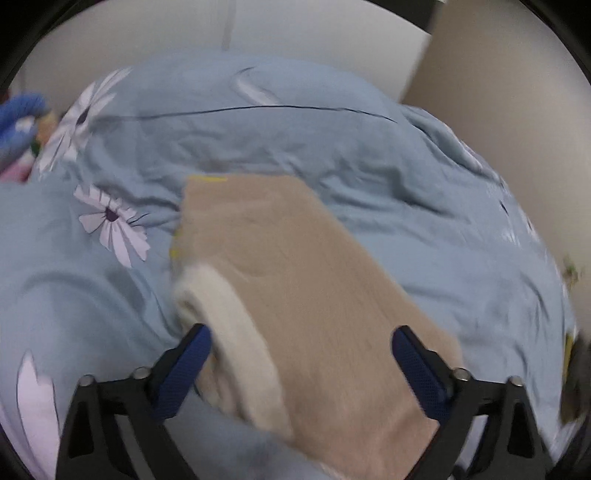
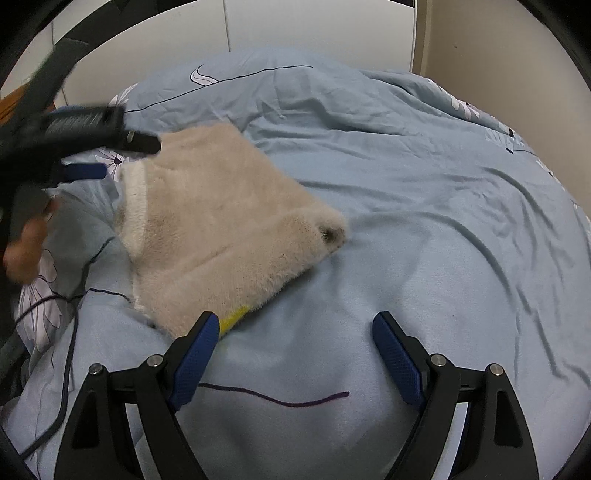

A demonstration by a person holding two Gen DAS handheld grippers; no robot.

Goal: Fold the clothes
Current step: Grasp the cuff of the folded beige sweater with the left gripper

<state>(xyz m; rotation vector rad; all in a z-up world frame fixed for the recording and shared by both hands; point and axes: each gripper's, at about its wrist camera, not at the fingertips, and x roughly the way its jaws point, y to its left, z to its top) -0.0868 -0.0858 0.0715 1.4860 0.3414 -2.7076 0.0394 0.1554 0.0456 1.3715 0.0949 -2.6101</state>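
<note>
A beige fuzzy garment [image 2: 218, 225] lies folded on the blue floral bedspread [image 2: 424, 206], with a cream band on its left side and a yellow tag [image 2: 232, 319] at its near edge. In the left wrist view the garment [image 1: 314, 295] fills the space between the fingers of my open left gripper [image 1: 301, 354], blurred by motion. The left gripper also shows in the right wrist view [image 2: 110, 155] at the garment's far left corner. My right gripper [image 2: 291, 343] is open and empty over the bedspread, its left finger just by the yellow tag.
The bedspread [image 1: 369, 155] is wrinkled and covers the whole bed. A pile of colourful clothes [image 1: 22, 129] lies at the far left. White wall and wardrobe panels [image 2: 314, 29] stand behind the bed. A thin dark cable [image 2: 70, 354] runs along the left.
</note>
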